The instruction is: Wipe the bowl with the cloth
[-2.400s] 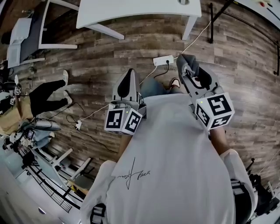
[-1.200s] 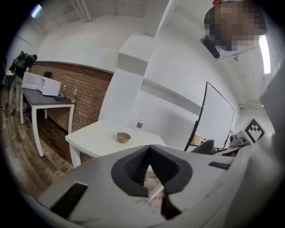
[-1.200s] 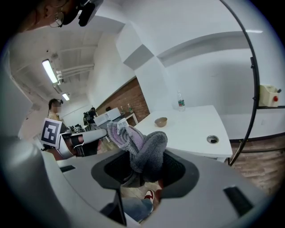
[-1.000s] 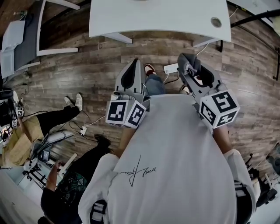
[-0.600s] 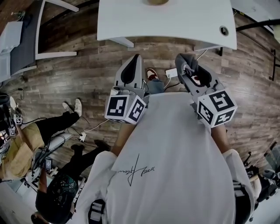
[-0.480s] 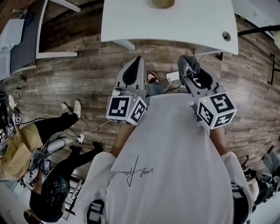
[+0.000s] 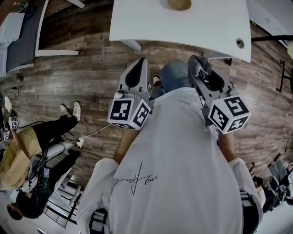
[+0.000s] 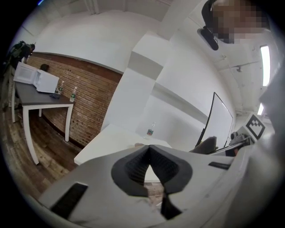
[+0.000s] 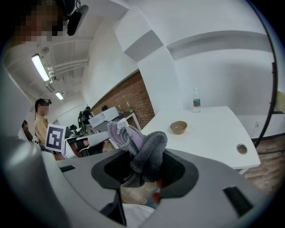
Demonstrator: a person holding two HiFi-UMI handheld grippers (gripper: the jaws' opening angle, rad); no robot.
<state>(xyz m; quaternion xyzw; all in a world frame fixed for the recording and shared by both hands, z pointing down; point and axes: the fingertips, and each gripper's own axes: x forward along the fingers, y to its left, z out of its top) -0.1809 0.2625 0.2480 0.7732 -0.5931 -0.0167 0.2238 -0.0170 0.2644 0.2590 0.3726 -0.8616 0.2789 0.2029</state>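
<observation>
I'm looking steeply down from the head camera, over a white shirt (image 7: 183,155), with the surface (image 7: 206,23) lying far off along the upper edge. The left gripper (image 8: 148,147) camera is riding close behind its jaws, facing that same surface. The right gripper (image 9: 142,153) camera is pointing over its jaws at it too. Both gripper views are catching the bottle (image 9: 196,99), while the head and right gripper views are sharing the bowl (image 9: 178,127).

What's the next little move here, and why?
Probably a step closer to the table, to bring the bowl within reach. The right claw already grips the cloth, the left claw is shut and empty, and the bowl sits on the table ahead, well beyond both claws.
</observation>
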